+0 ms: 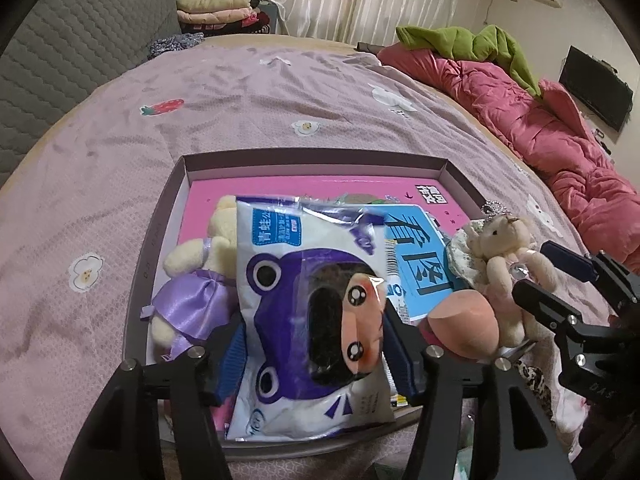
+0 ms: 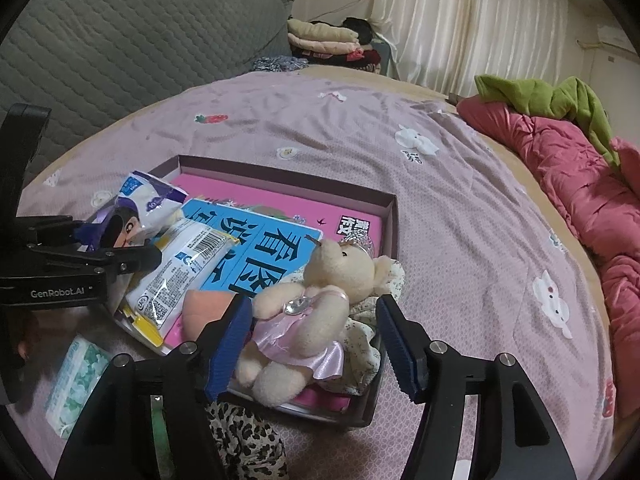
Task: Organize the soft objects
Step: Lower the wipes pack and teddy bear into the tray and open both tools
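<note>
Left wrist view: left gripper (image 1: 316, 354) fingers standing wide, straddling frog-print packet (image 1: 304, 312) lying in shallow box (image 1: 316, 159) on bed (image 1: 240, 92). Right wrist view: right gripper (image 2: 316, 342) fingers spread, flanking pink-dressed teddy bear (image 2: 308, 312) sitting at box's near corner, pads apparently clear.

— How many plush bears in the box (image 1: 452, 176)?
— Two: a bear in a purple dress (image 1: 192, 280) and a bear in a pink dress (image 2: 308, 312).
— Sealed packets?
— Two: a frog-print packet (image 1: 308, 312) and a packet with a barcode (image 2: 176, 272) (partly under the first).
— Anything else, counted?
— One peach sponge (image 1: 464, 324), one blue booklet (image 2: 256, 252), one tissue pack (image 2: 76, 384) outside, one leopard-print cloth (image 2: 244, 440).
</note>
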### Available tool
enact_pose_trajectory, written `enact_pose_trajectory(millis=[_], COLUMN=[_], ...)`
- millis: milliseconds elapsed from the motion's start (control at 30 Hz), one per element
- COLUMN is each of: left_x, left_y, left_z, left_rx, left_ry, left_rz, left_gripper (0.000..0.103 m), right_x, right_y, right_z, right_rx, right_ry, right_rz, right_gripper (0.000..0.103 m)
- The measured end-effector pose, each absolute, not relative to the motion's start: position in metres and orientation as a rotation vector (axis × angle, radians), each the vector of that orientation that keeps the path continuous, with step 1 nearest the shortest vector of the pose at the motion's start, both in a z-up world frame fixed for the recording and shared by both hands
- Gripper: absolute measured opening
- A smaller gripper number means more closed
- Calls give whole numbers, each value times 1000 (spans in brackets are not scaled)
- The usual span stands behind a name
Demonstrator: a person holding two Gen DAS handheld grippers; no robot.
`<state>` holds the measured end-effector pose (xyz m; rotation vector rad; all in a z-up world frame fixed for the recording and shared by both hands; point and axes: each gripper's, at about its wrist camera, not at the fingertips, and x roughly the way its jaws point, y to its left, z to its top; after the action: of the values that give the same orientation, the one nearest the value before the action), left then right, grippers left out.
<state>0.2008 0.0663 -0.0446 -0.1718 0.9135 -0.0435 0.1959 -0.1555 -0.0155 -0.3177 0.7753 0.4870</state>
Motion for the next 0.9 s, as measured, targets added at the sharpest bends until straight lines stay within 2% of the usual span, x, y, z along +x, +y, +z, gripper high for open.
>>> enact_pose_trajectory(millis=[900], left_x=[193], left_y=[72], left_z=[-30], left_rx=[-185], left_ry=[879], left_rz=[-36], left_gripper=[64], right_x=[200], right_y=[-163], right_z=[-14], right_rx=[-279], right_ry=[774], right_rz=[468], right_gripper=[70])
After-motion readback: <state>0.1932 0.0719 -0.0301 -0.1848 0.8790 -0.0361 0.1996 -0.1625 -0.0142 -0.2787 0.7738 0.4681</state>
